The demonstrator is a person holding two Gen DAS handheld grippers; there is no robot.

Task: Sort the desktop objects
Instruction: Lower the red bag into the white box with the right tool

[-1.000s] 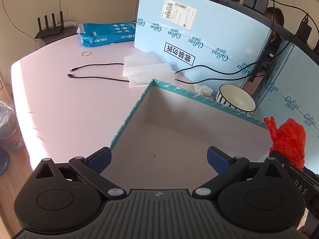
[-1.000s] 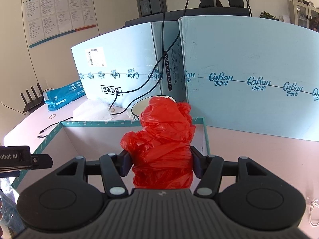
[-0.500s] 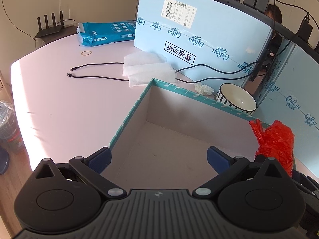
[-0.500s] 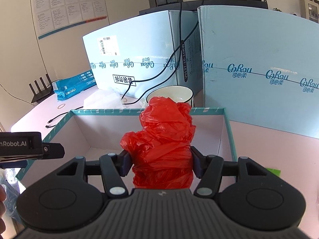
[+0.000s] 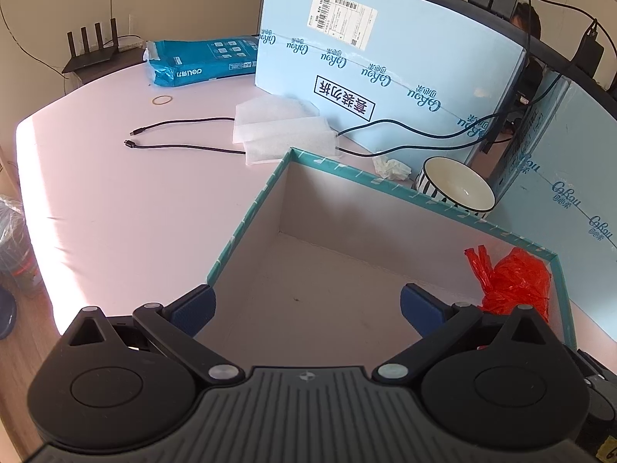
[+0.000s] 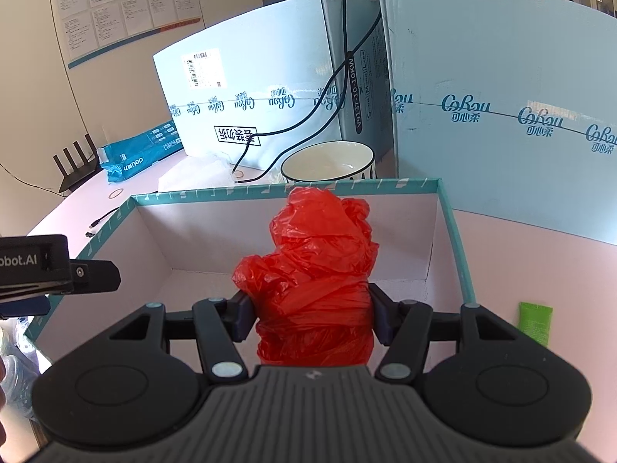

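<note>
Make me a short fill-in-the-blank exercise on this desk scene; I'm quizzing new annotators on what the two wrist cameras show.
1. The right gripper is clamped on a crumpled plastic bag coloured ____.
2. The left gripper has its jaws ____, with nothing between them.
3. The open box has a rim coloured ____.
4. Behind the box stands an empty striped ____.

Missing words: red; open; teal; bowl

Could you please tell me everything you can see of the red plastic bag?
The red plastic bag is thin, glossy, crinkled film bunched into a tall lump, with a torn strip sticking up at one side in the left wrist view. The right gripper is shut on its lower part, a pad pressing each side. It is held over the open box, near the box's right wall. Whether it touches the box floor cannot be seen.
</note>
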